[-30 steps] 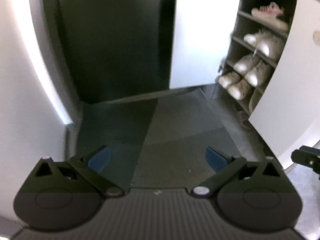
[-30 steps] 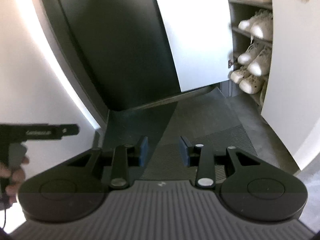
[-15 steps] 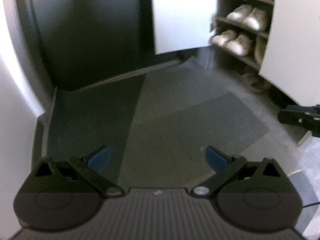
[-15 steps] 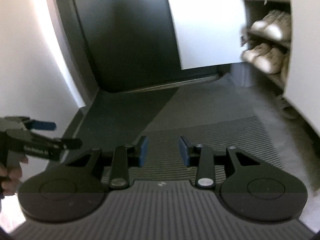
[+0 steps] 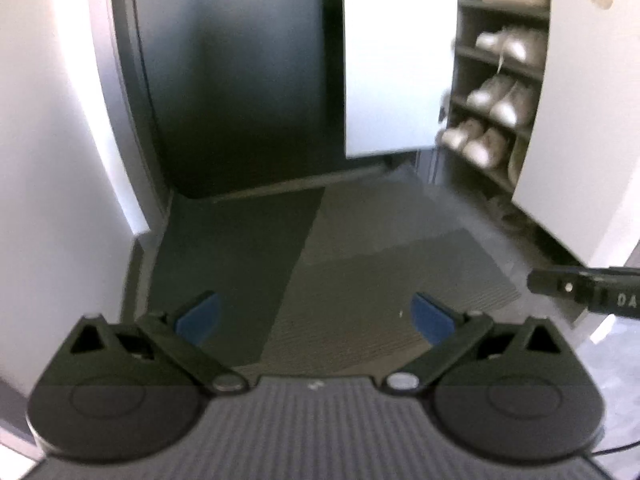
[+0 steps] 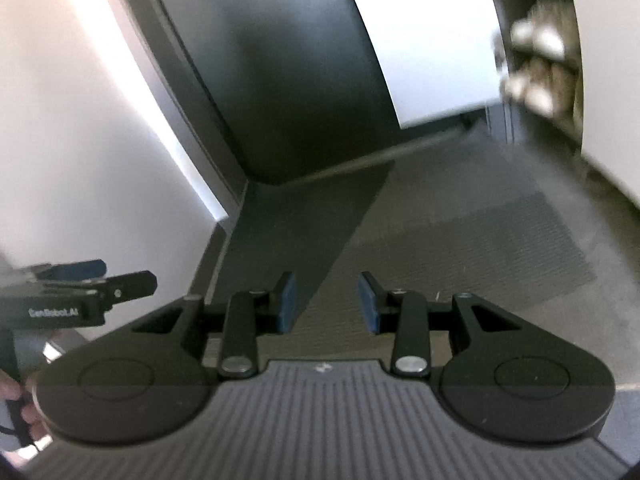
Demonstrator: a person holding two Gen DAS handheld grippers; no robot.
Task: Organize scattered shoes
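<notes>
Hovering over a ribbed grey doormat (image 5: 400, 280), the left gripper (image 5: 316, 314) gapes wide and empty; the right gripper (image 6: 327, 302) stands narrow, empty.

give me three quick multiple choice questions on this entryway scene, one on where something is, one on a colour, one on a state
1. Where are the pale shoes?
A. on the shelves of the shoe cabinet
B. scattered on the doormat
C. in the left hand-held gripper

2. What colour are the pads on the gripper fingers?
A. red
B. blue
C. yellow

3. How does the left hand-held gripper stand?
A. shut on a shoe
B. shut on nothing
C. open and empty

Answers:
1. A, the pale shoes sit in pairs on the shoe cabinet shelves.
2. B, the pads are blue.
3. C, the left hand-held gripper has its jaws spread wide, with only the doormat showing between them.
</notes>
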